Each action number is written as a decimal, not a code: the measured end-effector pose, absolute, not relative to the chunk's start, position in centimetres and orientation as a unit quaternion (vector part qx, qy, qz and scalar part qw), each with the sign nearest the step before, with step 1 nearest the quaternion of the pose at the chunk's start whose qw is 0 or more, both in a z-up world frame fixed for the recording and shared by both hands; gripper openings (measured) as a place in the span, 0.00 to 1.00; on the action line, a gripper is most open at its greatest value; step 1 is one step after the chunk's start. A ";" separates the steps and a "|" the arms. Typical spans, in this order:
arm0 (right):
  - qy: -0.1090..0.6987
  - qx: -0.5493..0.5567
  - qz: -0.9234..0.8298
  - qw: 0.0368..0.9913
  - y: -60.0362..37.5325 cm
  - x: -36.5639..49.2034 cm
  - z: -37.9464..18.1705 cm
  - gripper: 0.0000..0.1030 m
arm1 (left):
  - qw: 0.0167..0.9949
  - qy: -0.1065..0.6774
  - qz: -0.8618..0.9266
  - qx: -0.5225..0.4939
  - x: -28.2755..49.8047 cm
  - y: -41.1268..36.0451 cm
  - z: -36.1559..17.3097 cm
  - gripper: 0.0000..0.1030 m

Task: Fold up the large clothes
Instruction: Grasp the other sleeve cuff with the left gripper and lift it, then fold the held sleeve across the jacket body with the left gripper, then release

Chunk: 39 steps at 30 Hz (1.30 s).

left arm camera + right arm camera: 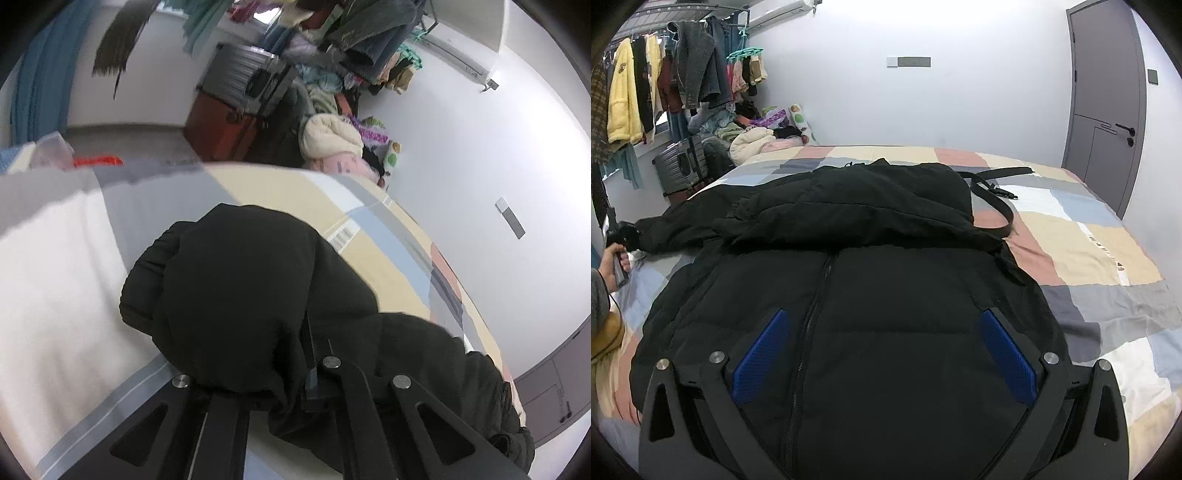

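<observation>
A bed [1108, 254] with a patchwork cover of beige, grey, blue, white and pink squares filled most of the right wrist view, and a black padded jacket [849, 295] lay spread across it, front up, its zipper [812, 314] running down the middle. The jacket's upper part was folded over in a thick band across the chest, and one sleeve [665, 229] stretched out toward the left edge of the bed. No writing on the jacket or the cover could be read; a small striped label on the cover in the left wrist view was too blurred to make out. A black belt [993, 192] lay curled on the cover, touching the jacket's far right corner. Clothes hung on a rack [665, 74] along the far left wall, above a grey suitcase [683, 162]. The right gripper [882, 354] hovered over the jacket's lower front, tilted downward, its blue pads [1008, 358] spread wide with nothing between them. The left gripper [317, 354], also tilted downward, had its jaws pressed together on a bunched fold of the sleeve end. At the left edge of the right wrist view a hand [613, 262] held that gripper's handle.
</observation>
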State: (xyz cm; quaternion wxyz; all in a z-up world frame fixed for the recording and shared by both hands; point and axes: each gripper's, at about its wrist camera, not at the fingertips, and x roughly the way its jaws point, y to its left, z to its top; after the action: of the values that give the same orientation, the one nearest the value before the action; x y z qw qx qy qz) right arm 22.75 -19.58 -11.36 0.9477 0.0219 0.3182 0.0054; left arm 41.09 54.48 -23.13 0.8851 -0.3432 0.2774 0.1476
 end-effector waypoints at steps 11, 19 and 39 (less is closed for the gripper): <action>0.295 0.020 0.026 0.955 -21.5 20.4 -10.2 1.00 | 0.926 0.235 0.164 -0.246 37.3 48.1 -9.2 0.02; 0.272 0.025 0.033 0.961 -23.7 18.9 -9.7 1.00 | 0.944 0.239 0.184 -0.133 36.5 38.2 -2.2 0.02; 0.247 0.021 0.046 0.968 -28.6 18.2 -8.8 1.00 | 0.967 0.218 0.058 0.115 39.5 3.7 5.6 0.03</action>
State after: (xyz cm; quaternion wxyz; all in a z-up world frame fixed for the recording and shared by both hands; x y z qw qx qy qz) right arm 18.24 -28.62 -8.84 0.9677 0.0212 0.2467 0.0465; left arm 39.53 3.67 5.61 0.9675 0.1152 0.2177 0.0579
